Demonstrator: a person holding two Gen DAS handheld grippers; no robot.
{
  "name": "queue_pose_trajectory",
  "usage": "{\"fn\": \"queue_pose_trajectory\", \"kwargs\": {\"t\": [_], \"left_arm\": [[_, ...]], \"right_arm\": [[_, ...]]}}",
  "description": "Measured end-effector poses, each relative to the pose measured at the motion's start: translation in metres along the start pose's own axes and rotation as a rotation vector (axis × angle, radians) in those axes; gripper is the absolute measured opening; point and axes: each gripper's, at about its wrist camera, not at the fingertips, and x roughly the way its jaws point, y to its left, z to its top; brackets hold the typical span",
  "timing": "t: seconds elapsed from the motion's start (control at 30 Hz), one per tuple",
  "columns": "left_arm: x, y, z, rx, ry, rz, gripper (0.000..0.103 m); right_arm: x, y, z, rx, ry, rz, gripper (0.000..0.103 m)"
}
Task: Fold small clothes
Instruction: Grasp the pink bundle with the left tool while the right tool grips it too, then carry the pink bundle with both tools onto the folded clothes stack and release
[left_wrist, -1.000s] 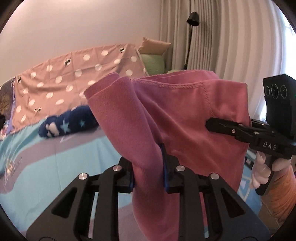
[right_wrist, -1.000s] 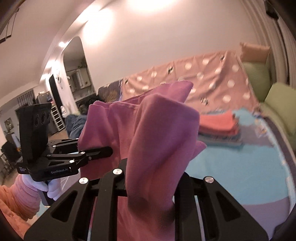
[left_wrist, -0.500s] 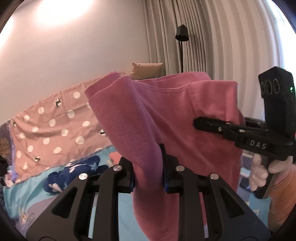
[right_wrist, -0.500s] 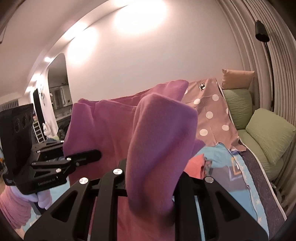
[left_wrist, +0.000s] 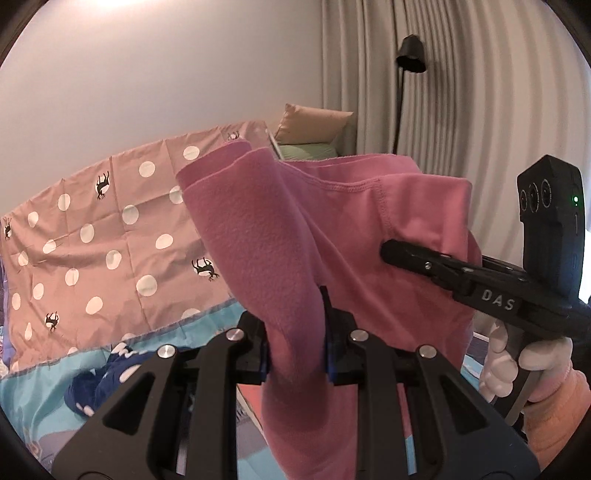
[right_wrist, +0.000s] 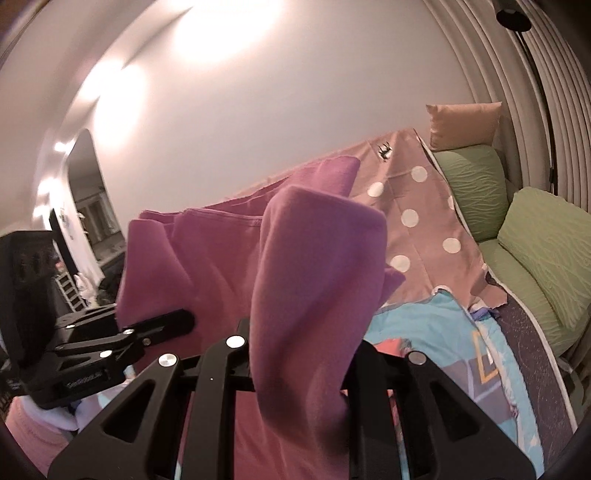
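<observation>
Over the bed (left_wrist: 33, 391), we judge the pink garment (left_wrist: 369, 229) soft and light, both grippers (left_wrist: 295, 332) (right_wrist: 299, 354) clamped on its top edge, best held at corners.

Garment (left_wrist: 332, 236) hangs between both grippers, above bed (right_wrist: 424, 317).

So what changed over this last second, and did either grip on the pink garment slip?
Both grippers swung the pink garment sideways through the air: behind it, the folded stack gave way to the green cushions and the floor lamp. Nothing was taken or released. The left gripper and right gripper stay clamped on bunched fabric.
</observation>
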Motion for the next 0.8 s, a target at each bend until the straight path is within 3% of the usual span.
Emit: {"fn": "queue_pose_trajectory", "kwargs": {"t": [0.07, 0.1, 0.13, 0.17, 0.23, 0.33, 0.5, 0.67, 0.8], "left_arm": [[0.034, 0.013, 0.001, -0.009, 0.014, 0.037, 0.023], [0.047, 0.019, -0.001, -0.012, 0.02, 0.062, 0.028], [0.064, 0.026, -0.003, -0.013, 0.026, 0.102, 0.041], [0.09, 0.034, -0.01, -0.005, 0.036, 0.191, 0.049], [0.12, 0.043, -0.027, 0.007, 0.088, 0.279, 0.053], [0.148, 0.055, -0.077, -0.026, 0.18, 0.229, 0.053], [0.153, 0.046, -0.149, 0.104, 0.246, 0.187, 0.057], [0.118, 0.036, -0.167, 0.121, 0.237, 0.132, 0.06], [0.064, 0.027, -0.173, 0.034, 0.188, 0.04, 0.072]], "right_arm": [[0.03, -0.012, -0.001, 0.012, 0.016, -0.026, 0.017], [0.053, -0.022, -0.004, 0.018, 0.029, -0.052, 0.018], [0.069, -0.029, -0.007, 0.019, 0.047, -0.088, 0.02], [0.09, -0.039, -0.014, 0.032, 0.084, -0.163, 0.025], [0.12, -0.059, -0.035, 0.081, 0.161, -0.281, 0.03], [0.128, -0.077, -0.074, 0.139, 0.18, -0.27, 0.03], [0.097, -0.067, -0.117, 0.108, 0.211, -0.205, 0.03], [0.03, -0.02, -0.149, -0.037, 0.226, -0.218, 0.034], [-0.035, 0.018, -0.177, -0.119, 0.186, -0.255, 0.043]]}}
